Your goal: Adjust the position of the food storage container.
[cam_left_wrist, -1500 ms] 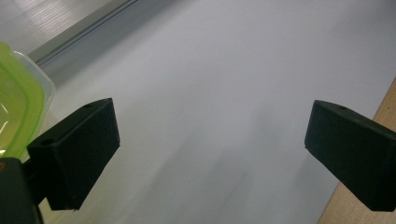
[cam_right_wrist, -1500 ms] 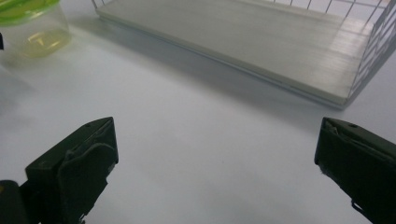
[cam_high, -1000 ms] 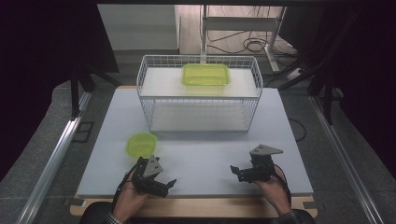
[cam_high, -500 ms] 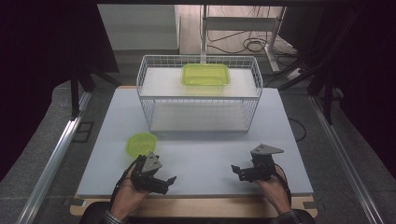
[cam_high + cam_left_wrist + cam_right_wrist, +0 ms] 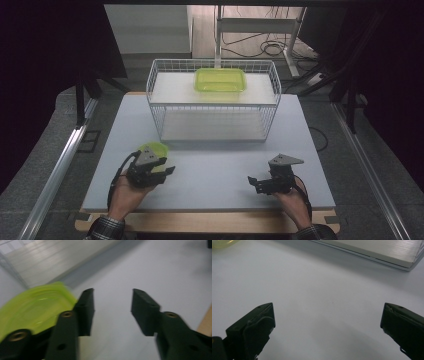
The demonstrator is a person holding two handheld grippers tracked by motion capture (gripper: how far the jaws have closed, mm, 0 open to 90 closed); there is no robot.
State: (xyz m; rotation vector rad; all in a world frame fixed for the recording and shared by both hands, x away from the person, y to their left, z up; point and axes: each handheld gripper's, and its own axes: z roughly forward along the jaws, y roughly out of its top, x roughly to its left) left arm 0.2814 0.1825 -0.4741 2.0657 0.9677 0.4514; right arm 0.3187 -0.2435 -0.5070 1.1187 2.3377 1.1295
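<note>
Dark surroundings and a grey floor with cables ring the pale grey table, whose wooden edge shows at the near side. Toward its far half stands a white wire basket with a white shelf, and on that shelf lies a rectangular lime-green container. Near the front left lies a small round lime-green lid, just beside the left gripper; in the left gripper view the lid sits outside the left-hand jaw, blurred. That gripper's jaws have just been closing and stand part-spread with bare table between them. At the front right the right gripper hovers low, jaws spread wide over bare table. No writing or label can be read anywhere
</note>
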